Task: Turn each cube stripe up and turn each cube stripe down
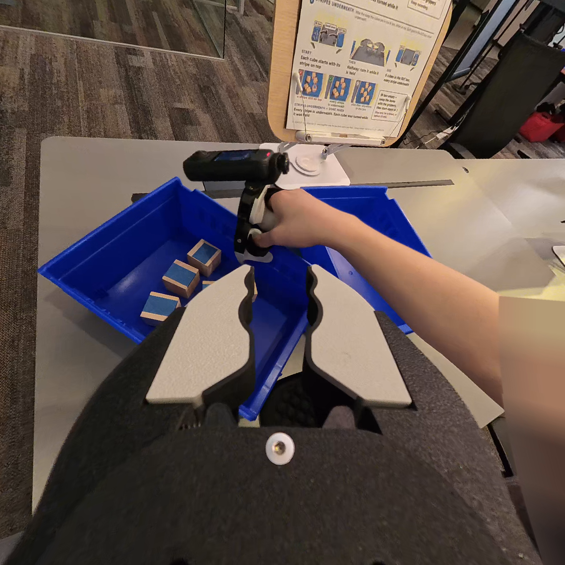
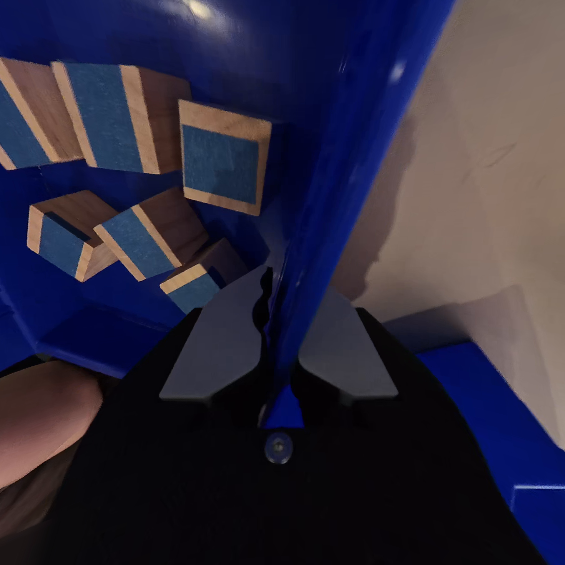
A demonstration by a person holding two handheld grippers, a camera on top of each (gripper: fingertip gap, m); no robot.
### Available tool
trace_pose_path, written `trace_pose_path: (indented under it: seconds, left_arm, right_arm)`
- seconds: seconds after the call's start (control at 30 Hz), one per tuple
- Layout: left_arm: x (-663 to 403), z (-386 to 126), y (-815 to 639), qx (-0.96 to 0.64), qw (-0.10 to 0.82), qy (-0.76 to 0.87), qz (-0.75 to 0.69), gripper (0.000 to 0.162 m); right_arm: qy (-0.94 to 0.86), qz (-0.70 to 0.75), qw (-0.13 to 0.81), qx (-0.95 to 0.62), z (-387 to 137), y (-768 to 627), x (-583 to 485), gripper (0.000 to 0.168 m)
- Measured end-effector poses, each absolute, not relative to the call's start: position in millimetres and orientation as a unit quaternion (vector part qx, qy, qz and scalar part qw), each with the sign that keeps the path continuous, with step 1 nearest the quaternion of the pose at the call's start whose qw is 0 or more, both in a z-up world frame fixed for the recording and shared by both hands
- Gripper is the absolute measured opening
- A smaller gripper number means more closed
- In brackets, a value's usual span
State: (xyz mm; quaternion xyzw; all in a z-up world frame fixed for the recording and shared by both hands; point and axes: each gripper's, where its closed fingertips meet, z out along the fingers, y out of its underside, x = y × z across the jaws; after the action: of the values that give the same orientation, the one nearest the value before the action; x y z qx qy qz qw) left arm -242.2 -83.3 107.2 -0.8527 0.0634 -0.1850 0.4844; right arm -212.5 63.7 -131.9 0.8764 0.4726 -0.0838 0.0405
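Right gripper (image 2: pixel 284 330) has its fingers clamped on the bin (image 1: pixel 128 226) wall, looks like bin-moving; left gripper (image 1: pixel 279 296) hangs spread and empty; cubes (image 2: pixel 220 159) sit stripe-up inside, next a cube needs grabbing

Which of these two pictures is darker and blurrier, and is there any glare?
Right wrist view: dim and smeared, cubes soft-edged, white glare on the blue bin wall. Left wrist view: bright, mostly sharp, wide-angle bending at the table edges.

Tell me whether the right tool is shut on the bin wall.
Shut on it. The right tool straddles the blue bin wall, a finger pressed against each side.
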Motion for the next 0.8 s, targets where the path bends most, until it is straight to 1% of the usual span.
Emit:
trace_pose_path:
  seconds: [0.03,0.07,0.1,0.17,0.23,0.27,0.3,0.33,0.4,0.53,0.6,0.73,0.77,0.8]
  left_arm:
    - [-241.1,106.5,-83.1,-0.854,0.482,0.066,-0.184,0.032]
    - [-239.9,105.9,-83.1,-0.855,0.480,0.069,-0.184,0.032]
    - [-238.4,105.5,-82.8,-0.855,0.479,0.073,-0.184,0.032]
    - [-236.1,105.7,-80.7,-0.856,0.478,0.079,-0.182,0.032]
    - [-232.8,103.6,-79.5,-0.858,0.471,0.084,-0.185,0.032]
    - [-230.8,101.6,-79.6,-0.861,0.466,0.088,-0.186,0.032]
    - [-229.1,99.6,-79.7,-0.863,0.460,0.093,-0.185,0.032]
    - [-227.4,97.9,-79.8,-0.865,0.456,0.096,-0.185,0.032]
    - [-223.5,96.3,-79.0,-0.868,0.450,0.100,-0.185,0.032]
    - [-211.2,97.5,-78.1,-0.868,0.445,0.122,-0.182,0.033]
    - [-204.5,100.2,-77.8,-0.865,0.450,0.138,-0.176,0.033]
    - [-192.9,100.5,-78.6,-0.863,0.446,0.162,-0.171,0.033]
    - [-191.0,99.3,-78.3,-0.865,0.443,0.165,-0.170,0.033]
    - [-189.4,97.9,-78.1,-0.867,0.438,0.167,-0.169,0.033]
  right_arm:
    - [0.477,-0.094,0.017,0.874,-127.1,68.9,-214.2,0.014]
    - [0.474,-0.116,-0.019,0.872,-115.9,75.5,-218.7,0.013]
    - [0.474,-0.141,-0.077,0.866,-97.0,85.5,-223.7,0.014]
    - [0.480,-0.166,-0.235,0.829,-38.6,108.1,-221.4,0.023]
    - [0.465,-0.145,-0.380,0.786,25.2,117.6,-186.6,0.022]
    - [0.455,-0.131,-0.421,0.774,47.2,115.2,-160.9,0.026]
    - [0.442,-0.111,-0.449,0.768,61.6,113.0,-132.4,0.035]
    - [0.424,-0.085,-0.466,0.772,69.6,112.8,-101.1,0.039]
    - [0.365,-0.024,-0.469,0.804,68.2,116.1,-32.9,0.047]
    - [0.288,0.052,-0.376,0.879,11.3,106.7,69.1,0.058]
    - [0.283,0.044,-0.353,0.891,-19.7,97.4,89.2,0.058]
    - [0.274,0.038,-0.255,0.926,-80.9,74.1,119.0,0.060]
    - [0.273,0.016,-0.235,0.933,-90.3,69.2,117.8,0.059]
    - [0.276,-0.005,-0.206,0.939,-99.4,63.0,116.8,0.052]
